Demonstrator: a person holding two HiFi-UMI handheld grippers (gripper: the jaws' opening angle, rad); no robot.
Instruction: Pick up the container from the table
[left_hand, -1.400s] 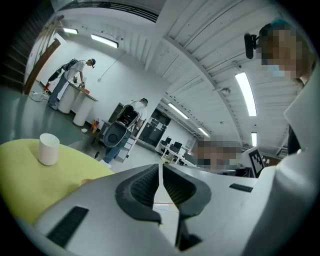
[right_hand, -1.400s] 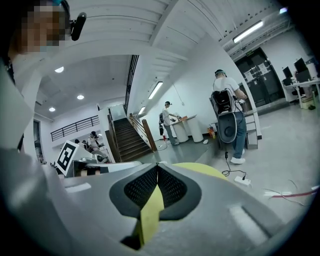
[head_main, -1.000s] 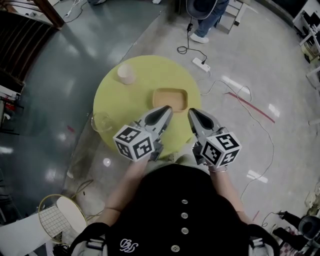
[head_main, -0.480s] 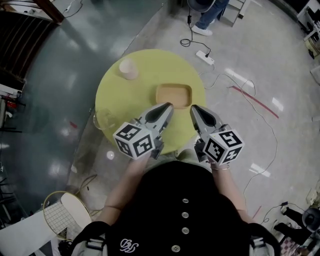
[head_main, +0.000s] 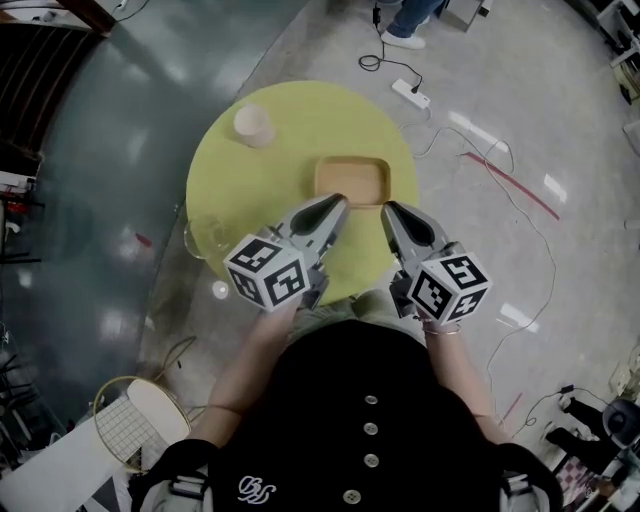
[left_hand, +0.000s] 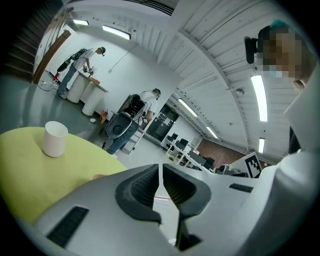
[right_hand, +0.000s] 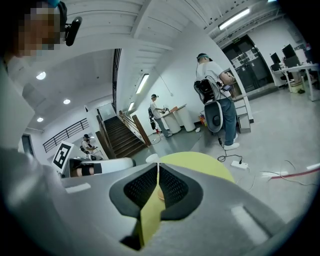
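Observation:
The container (head_main: 352, 180), a shallow tan rectangular tray, lies on the round yellow table (head_main: 290, 170) right of centre. My left gripper (head_main: 340, 203) is shut and empty, its tips just short of the tray's near left corner. My right gripper (head_main: 388, 212) is shut too, its tips by the tray's near right corner. Neither touches the tray as far as I can see. In the left gripper view the shut left gripper (left_hand: 161, 167) points over the table (left_hand: 30, 170). In the right gripper view the right gripper (right_hand: 158, 167) is shut, with the table (right_hand: 200, 162) beyond it.
A white cup (head_main: 254, 125) stands at the table's far left; it also shows in the left gripper view as the cup (left_hand: 54, 138). A clear glass bowl (head_main: 203, 237) sits at the table's left edge. A power strip (head_main: 412, 94) and cables lie on the floor; a person's legs (head_main: 405, 20) stand beyond.
The head view has shifted a little, so the table sits slightly higher in the picture. Both grippers stay shut and keep their places at the tray's near edge.

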